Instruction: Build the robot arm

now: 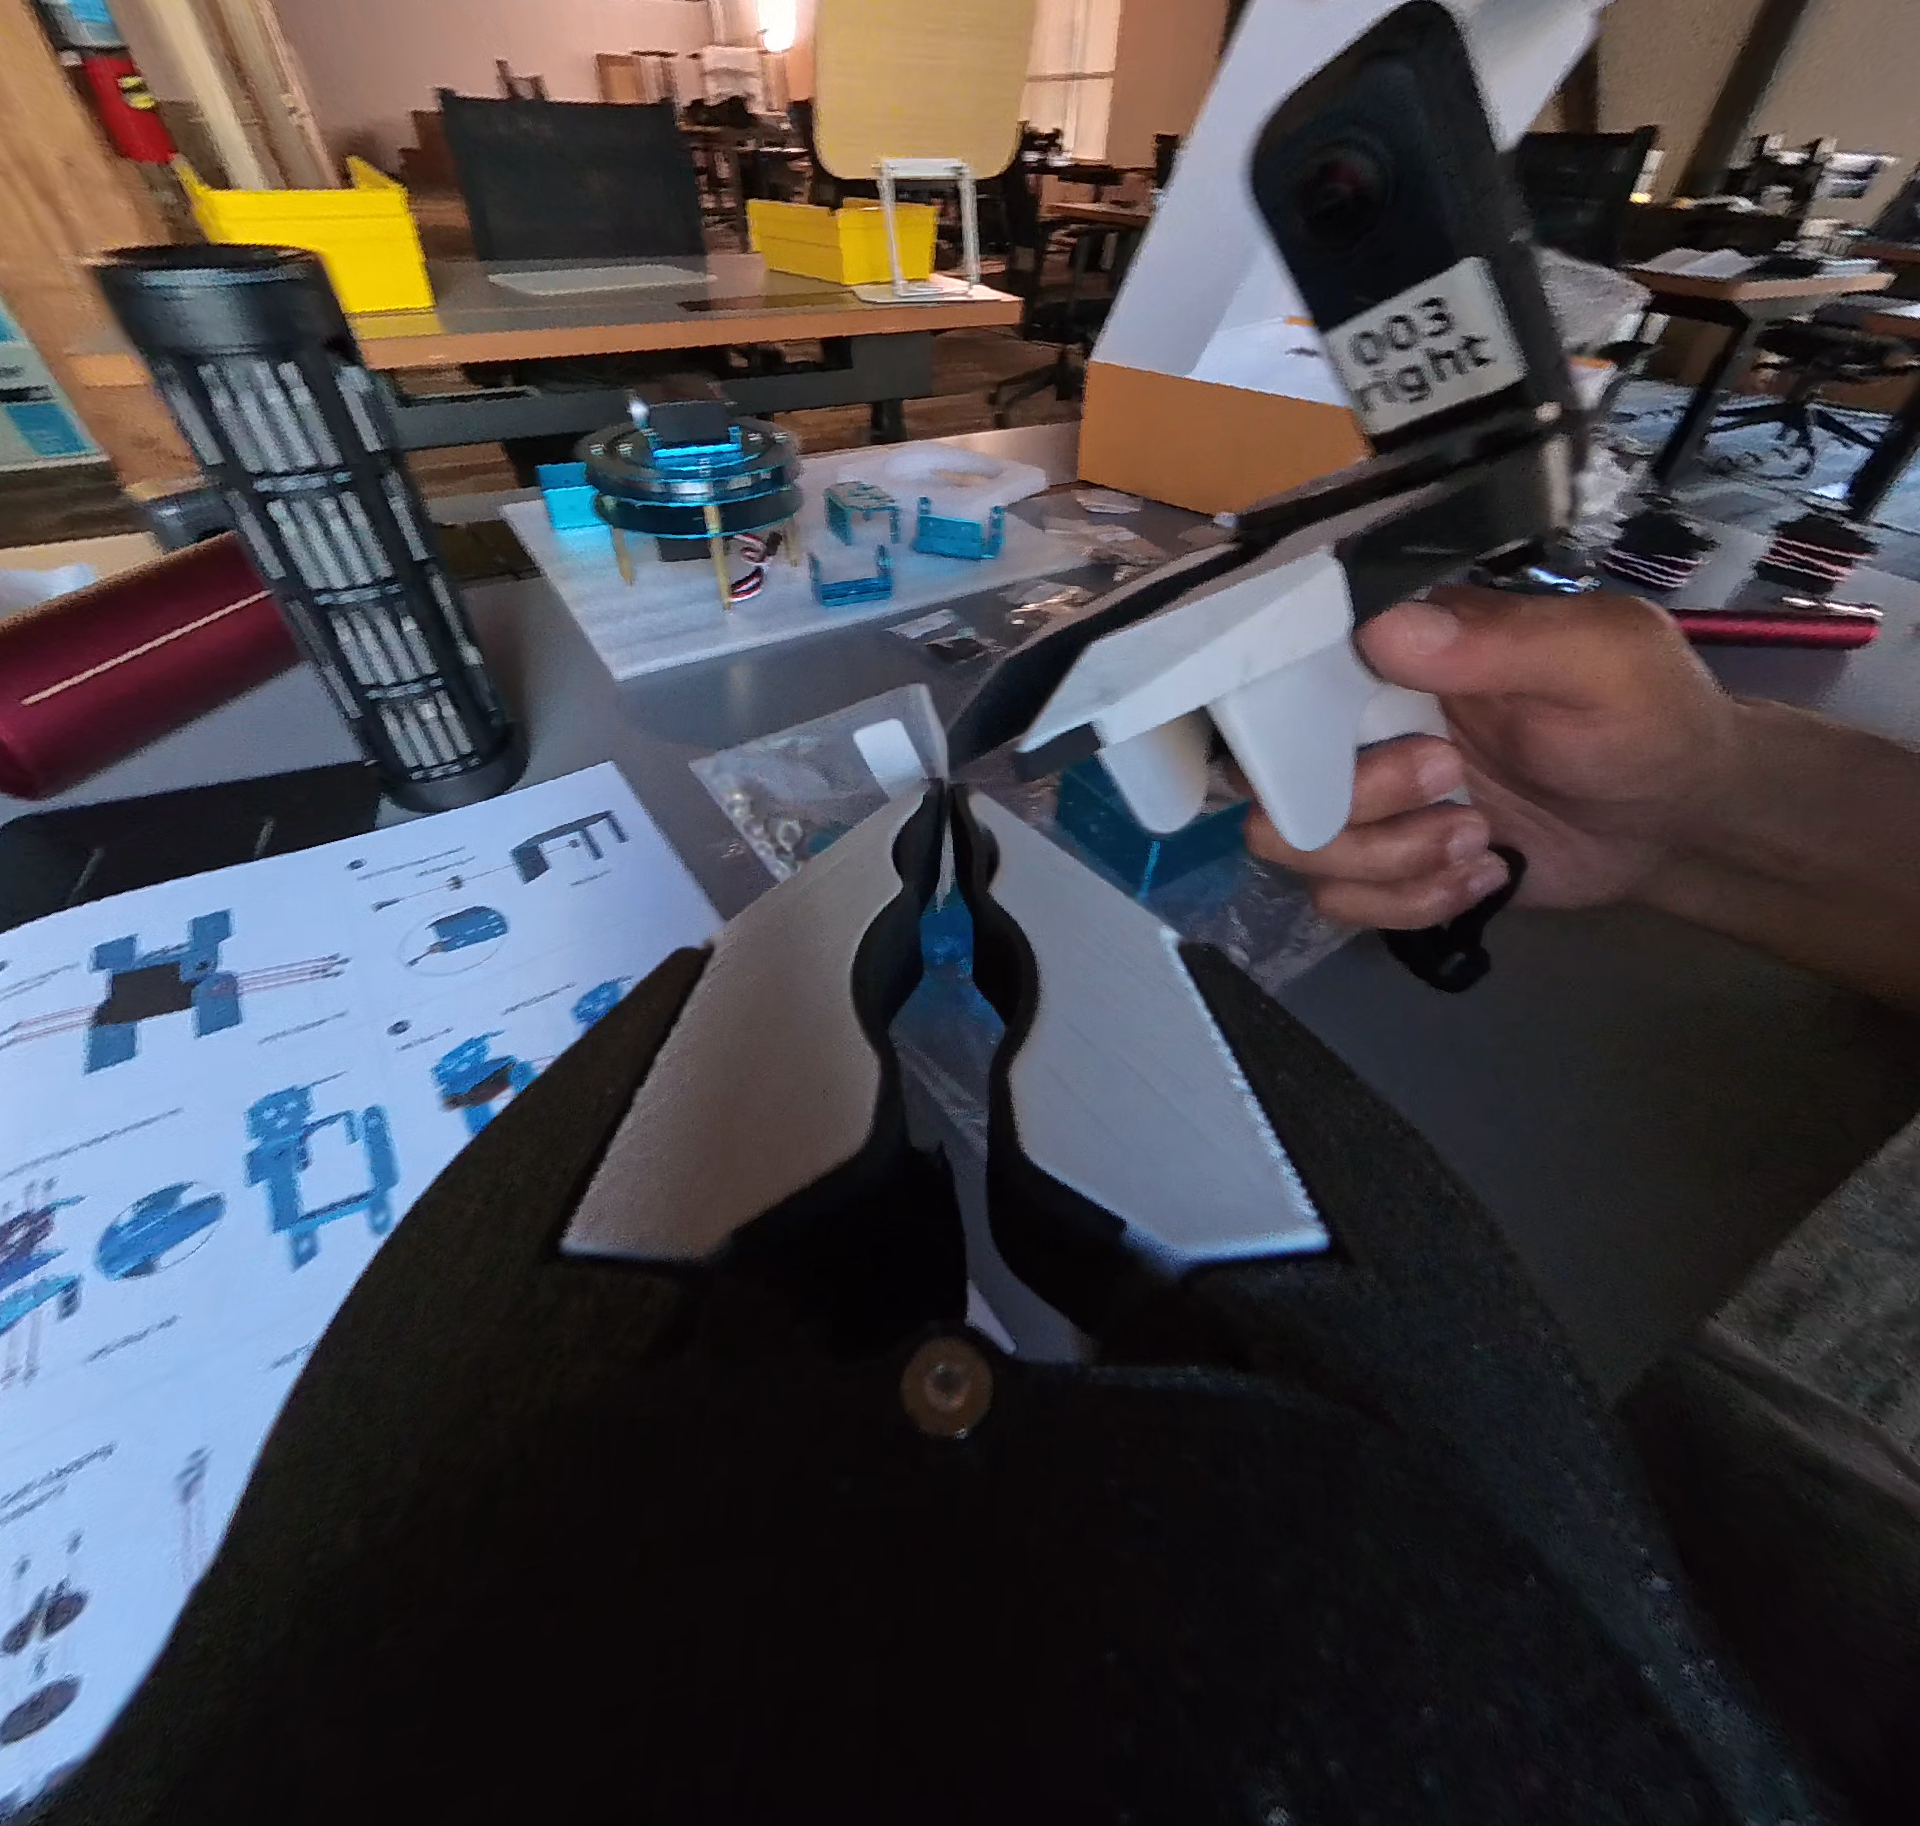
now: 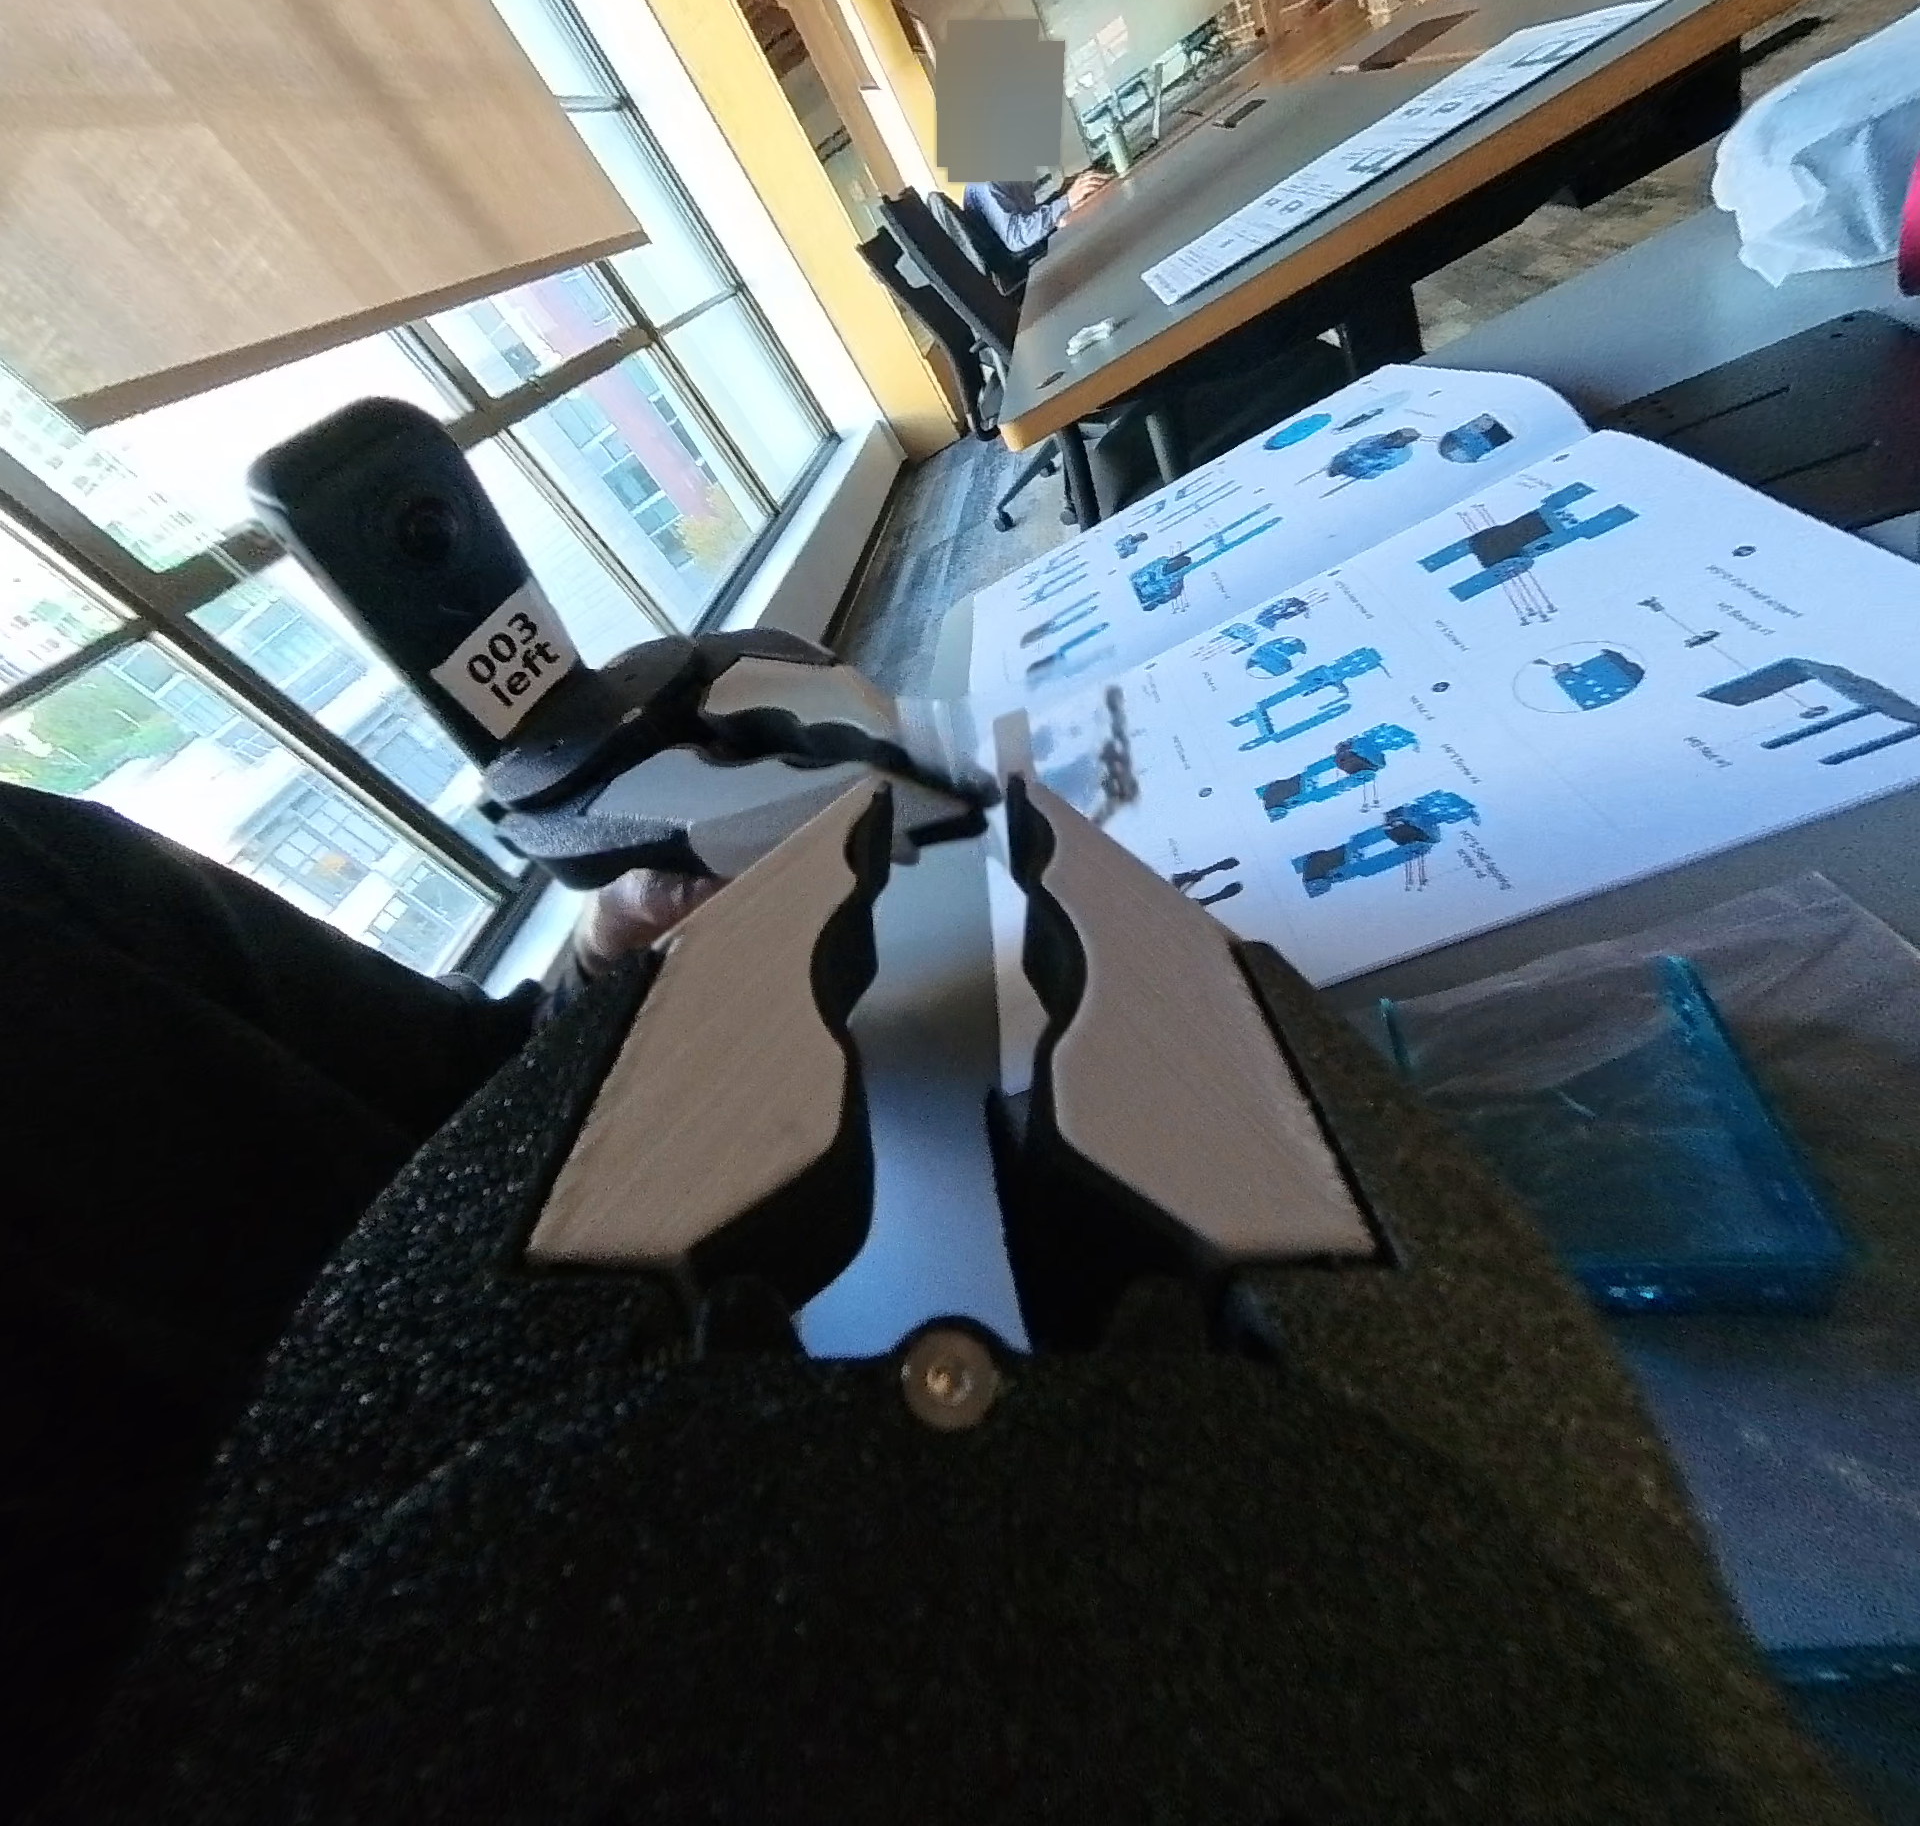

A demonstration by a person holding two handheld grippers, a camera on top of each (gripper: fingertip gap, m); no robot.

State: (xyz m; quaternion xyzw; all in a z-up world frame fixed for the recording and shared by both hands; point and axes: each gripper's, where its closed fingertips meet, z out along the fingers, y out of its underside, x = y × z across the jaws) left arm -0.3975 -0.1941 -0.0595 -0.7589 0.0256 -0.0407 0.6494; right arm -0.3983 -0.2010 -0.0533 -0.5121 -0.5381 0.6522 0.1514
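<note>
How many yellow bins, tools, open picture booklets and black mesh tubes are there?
Yellow plastic bins: 2
Black-and-white hand-held tools, left pinching clear plastic bag: 2
Open paper booklet with blue drawings: 1
Black mesh cylinder: 1
Total: 6

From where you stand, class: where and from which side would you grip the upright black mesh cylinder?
Probably mid-height on the black mesh cylinder, jaws across its round wall, coming from its right. It stands upright, a dark red roll lies at its left, and the instruction booklet lies in front.
</note>
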